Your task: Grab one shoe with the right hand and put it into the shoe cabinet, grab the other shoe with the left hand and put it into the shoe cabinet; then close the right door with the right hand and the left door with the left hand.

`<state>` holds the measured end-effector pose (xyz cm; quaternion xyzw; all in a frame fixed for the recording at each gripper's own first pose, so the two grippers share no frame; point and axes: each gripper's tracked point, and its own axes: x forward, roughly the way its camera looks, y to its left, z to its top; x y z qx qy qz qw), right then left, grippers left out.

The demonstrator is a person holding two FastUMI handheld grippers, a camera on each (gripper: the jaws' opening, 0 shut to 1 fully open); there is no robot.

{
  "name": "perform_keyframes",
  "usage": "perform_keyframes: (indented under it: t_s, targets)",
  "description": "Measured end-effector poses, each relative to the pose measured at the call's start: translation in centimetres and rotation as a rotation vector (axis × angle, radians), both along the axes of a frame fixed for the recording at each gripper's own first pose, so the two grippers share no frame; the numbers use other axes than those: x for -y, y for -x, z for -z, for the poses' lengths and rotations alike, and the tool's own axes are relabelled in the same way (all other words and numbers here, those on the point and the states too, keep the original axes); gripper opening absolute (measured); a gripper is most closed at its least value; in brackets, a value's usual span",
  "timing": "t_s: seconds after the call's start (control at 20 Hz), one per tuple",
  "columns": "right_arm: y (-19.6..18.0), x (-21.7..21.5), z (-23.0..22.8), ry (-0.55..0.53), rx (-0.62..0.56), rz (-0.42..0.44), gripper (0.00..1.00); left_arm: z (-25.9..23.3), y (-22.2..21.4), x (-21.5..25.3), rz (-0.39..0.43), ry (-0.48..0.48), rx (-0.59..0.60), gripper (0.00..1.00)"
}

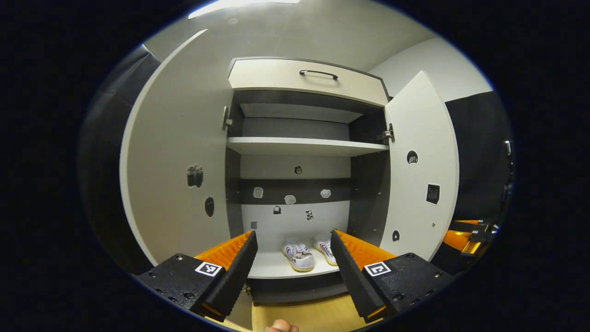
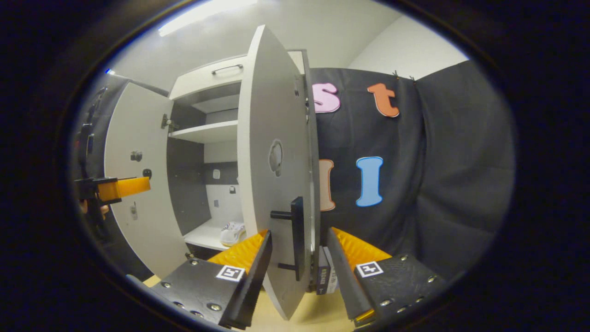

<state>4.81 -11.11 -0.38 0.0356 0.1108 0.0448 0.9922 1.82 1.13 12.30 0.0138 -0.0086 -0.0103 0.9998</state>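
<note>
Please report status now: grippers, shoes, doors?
Left gripper open, empty. Right gripper open astride right door handle. Both shoes on bottom shelf. Both doors open.

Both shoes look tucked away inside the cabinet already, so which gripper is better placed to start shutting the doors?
The right. In the right gripper view, the right gripper is open astride the right door, by its handle. The left gripper is open too, facing the shoes.

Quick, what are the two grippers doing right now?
Left gripper: open, holding nothing, facing the shoes in the cabinet.
Right gripper: open, fingers either side of the right door's handle.
</note>
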Motion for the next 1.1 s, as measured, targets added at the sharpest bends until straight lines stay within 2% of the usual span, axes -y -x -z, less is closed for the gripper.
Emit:
perform_keyframes:
  t_s: [0.05,0.1,0.15,0.4,0.55,0.65,0.85,1.0,1.1]
  targets:
    - [-0.2,-0.7,-0.1,-0.006,-0.001,-0.015,0.73,-0.1,0.3,-0.6,-0.015,0.000,0.006,0.96]
    - [-0.3,-1.4,0.0,-0.012,-0.003,-0.028,0.73,-0.4,0.7,-1.2,-0.033,-0.001,0.011,0.93]
    - [-0.5,-2.0,0.1,-0.018,-0.005,-0.040,0.73,-0.4,1.2,-1.8,-0.050,-0.003,0.017,0.96]
    - [-2.0,-5.3,0.4,-0.035,-0.007,-0.083,0.73,-0.6,2.9,-4.6,-0.113,0.007,0.019,0.96]
    - [-2.6,-8.6,0.7,-0.070,-0.017,-0.151,0.73,-1.1,4.1,-6.4,-0.151,0.016,0.027,0.96]
    - [-2.8,-10.5,0.9,-0.079,-0.020,-0.175,0.73,-1.3,4.9,-6.8,-0.149,0.025,0.032,0.93]
    - [-3.1,-13.7,0.8,-0.105,-0.019,-0.221,0.73,-2.1,6.3,-7.4,-0.146,0.036,0.045,0.94]
    - [-3.0,-14.9,0.7,-0.118,-0.013,-0.244,0.73,-2.6,7.5,-8.8,-0.181,0.019,0.058,0.96]
    - [-3.1,-16.0,0.3,-0.124,-0.009,-0.254,0.73,-2.8,8.2,-9.9,-0.208,0.013,0.063,0.93]
